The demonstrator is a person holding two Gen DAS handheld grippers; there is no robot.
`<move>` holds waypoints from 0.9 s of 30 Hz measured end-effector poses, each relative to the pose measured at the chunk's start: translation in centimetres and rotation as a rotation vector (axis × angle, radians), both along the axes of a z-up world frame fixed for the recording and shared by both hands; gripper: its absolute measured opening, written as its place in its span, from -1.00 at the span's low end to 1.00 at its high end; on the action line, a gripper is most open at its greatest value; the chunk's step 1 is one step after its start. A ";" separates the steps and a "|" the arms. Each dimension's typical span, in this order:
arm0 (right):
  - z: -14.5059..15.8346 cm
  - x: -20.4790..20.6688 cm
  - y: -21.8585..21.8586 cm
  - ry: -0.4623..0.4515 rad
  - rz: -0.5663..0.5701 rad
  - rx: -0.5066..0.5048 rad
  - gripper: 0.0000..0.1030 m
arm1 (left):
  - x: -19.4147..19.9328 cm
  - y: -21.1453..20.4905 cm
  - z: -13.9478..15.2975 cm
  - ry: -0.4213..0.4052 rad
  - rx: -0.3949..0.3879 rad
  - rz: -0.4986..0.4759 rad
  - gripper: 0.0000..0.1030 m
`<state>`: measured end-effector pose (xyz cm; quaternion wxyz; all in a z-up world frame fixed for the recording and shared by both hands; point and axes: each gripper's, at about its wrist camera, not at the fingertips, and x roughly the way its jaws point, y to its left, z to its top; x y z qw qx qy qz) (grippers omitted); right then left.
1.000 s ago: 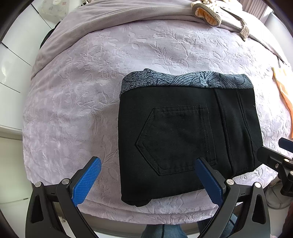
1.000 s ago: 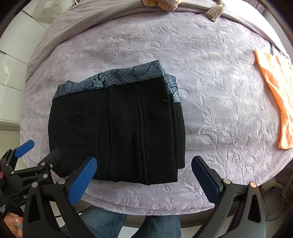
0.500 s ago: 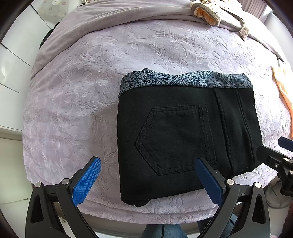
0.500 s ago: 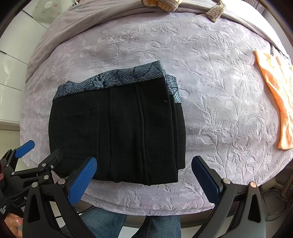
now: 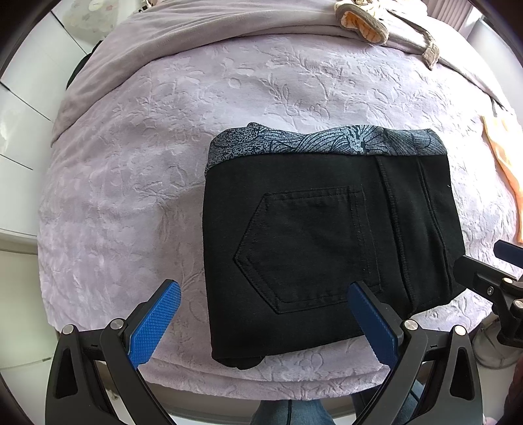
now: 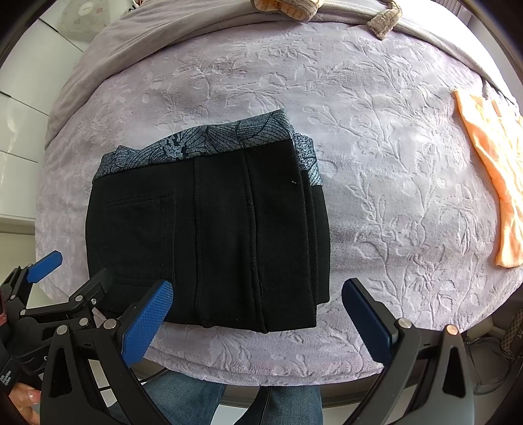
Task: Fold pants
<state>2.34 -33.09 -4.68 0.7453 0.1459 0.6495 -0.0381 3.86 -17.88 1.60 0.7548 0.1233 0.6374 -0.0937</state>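
The black pants (image 5: 327,235) lie folded into a compact rectangle on the lilac embossed bedspread (image 5: 130,183), back pocket up, with a grey patterned waistband along the far edge. They also show in the right wrist view (image 6: 209,235). My left gripper (image 5: 264,323) is open and empty, held above the near edge of the pants. My right gripper (image 6: 258,323) is open and empty, also above the near edge. Each gripper shows at the side of the other's view.
An orange garment (image 6: 490,183) lies at the right on the bedspread. A beige and orange item (image 5: 362,19) and a grey blanket (image 5: 196,36) lie at the far side. The bed's near edge runs just below the pants. White cabinets (image 5: 19,137) stand left.
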 end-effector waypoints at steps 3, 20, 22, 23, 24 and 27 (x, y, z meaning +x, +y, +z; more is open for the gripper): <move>0.0 0.1 0.0 0.000 0.001 0.000 1.00 | 0.1 0.0 0.0 0.002 0.002 0.000 0.99; -0.1 0.2 0.2 0.005 0.003 0.001 1.00 | 0.1 0.1 -0.3 0.011 -0.004 -0.005 0.99; -0.1 0.2 0.2 0.005 0.003 0.000 1.00 | 0.1 0.1 -0.4 0.014 -0.006 -0.002 0.99; 0.0 0.2 0.2 0.004 0.002 -0.001 1.00 | 0.1 0.2 -0.4 0.017 -0.007 0.001 0.99; 0.0 0.2 0.2 0.005 0.002 -0.001 1.00 | 0.2 0.2 -0.5 0.020 -0.007 0.004 0.99; -0.1 0.2 0.3 0.006 0.002 -0.003 1.00 | 0.3 0.5 -0.4 0.017 -0.026 0.014 0.99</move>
